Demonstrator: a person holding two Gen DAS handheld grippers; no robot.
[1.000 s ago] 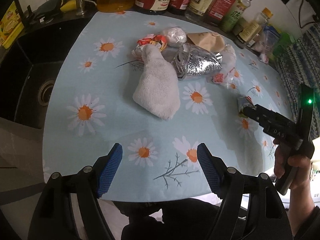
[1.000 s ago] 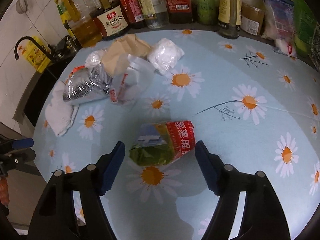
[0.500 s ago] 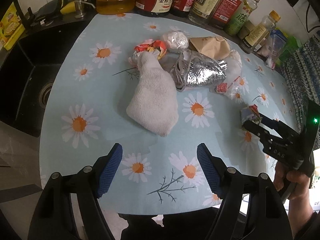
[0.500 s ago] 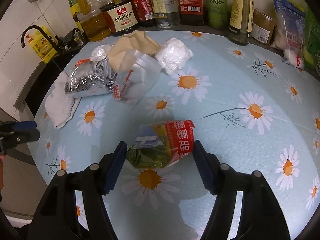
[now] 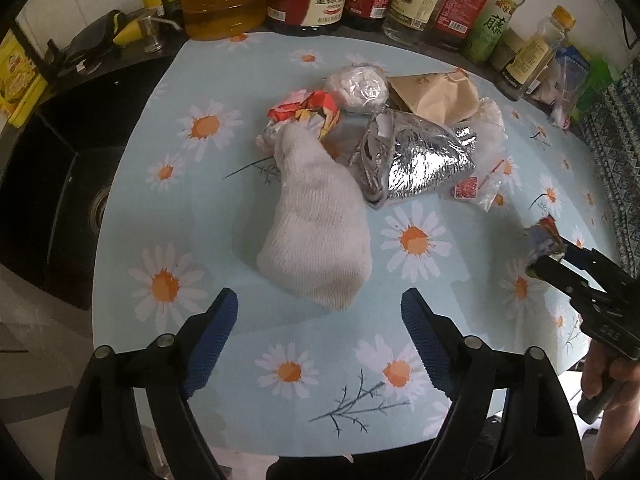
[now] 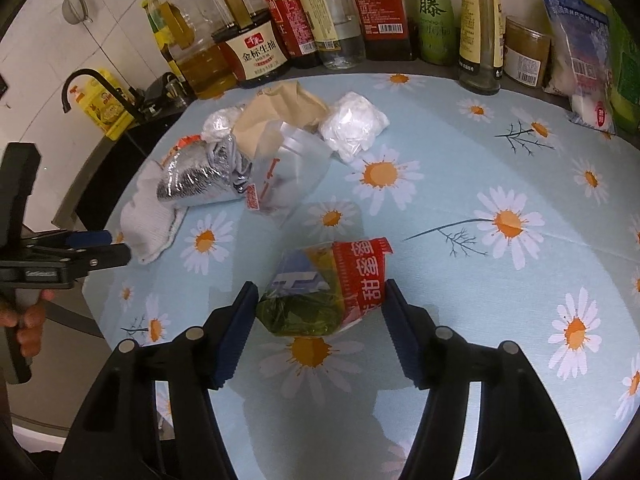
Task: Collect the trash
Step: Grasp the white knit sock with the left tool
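A red-and-green snack wrapper (image 6: 326, 286) lies on the daisy tablecloth (image 6: 460, 184) between the fingers of my right gripper (image 6: 320, 320), whose pads touch its sides; it also shows in the left wrist view (image 5: 543, 237). My left gripper (image 5: 320, 328) is open and empty just short of a white cloth (image 5: 318, 236). Behind the cloth sit a silver foil bag (image 5: 420, 160), a red crumpled wrapper (image 5: 306, 108), a brown paper bag (image 5: 436, 94), a white wad in plastic (image 5: 358, 86) and a clear plastic bag (image 6: 288, 168).
Oil and sauce bottles (image 6: 376, 12) line the back edge. A black sink (image 5: 52, 184) with a tap (image 6: 78, 80) lies left of the table. Food packets (image 6: 580, 60) stand at the back right. The table's front edge is near both grippers.
My right gripper's fingers have closed in from wide apart to the wrapper's sides. My left gripper has moved forward towards the white cloth, still open.
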